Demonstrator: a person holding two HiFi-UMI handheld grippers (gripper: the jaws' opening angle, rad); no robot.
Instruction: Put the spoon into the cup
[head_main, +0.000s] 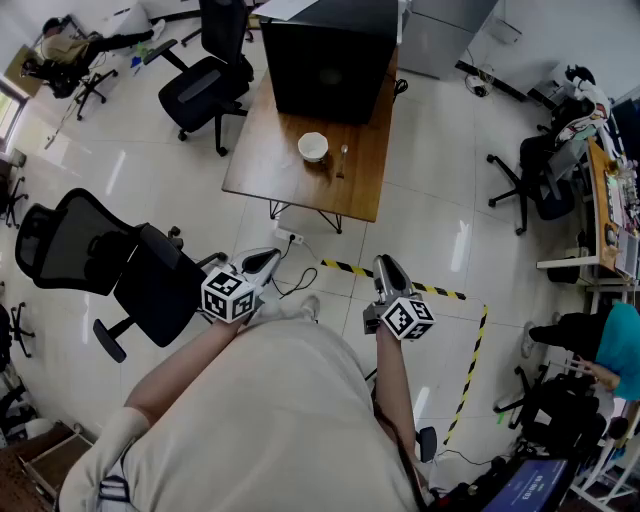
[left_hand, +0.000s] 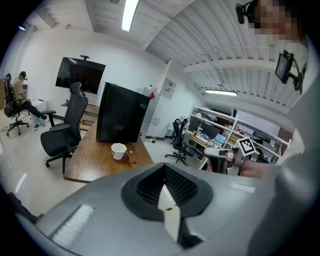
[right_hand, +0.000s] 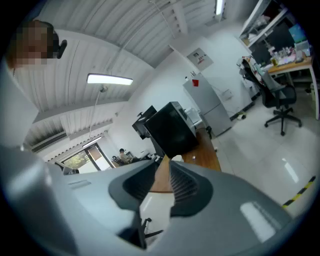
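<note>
Spoon (head_main: 343, 158) lies just beside cup (head_main: 313, 147) — on wooden table (head_main: 262, 155).

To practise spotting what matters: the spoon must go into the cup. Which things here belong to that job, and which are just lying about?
Job: spoon, cup, wooden table.
Lying about: black box, office chair, striped floor tape.

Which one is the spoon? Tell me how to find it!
Find the wooden table with the big black box on it. In front of the box sits a white cup; the spoon is the thin little thing lying just beside it.
</note>
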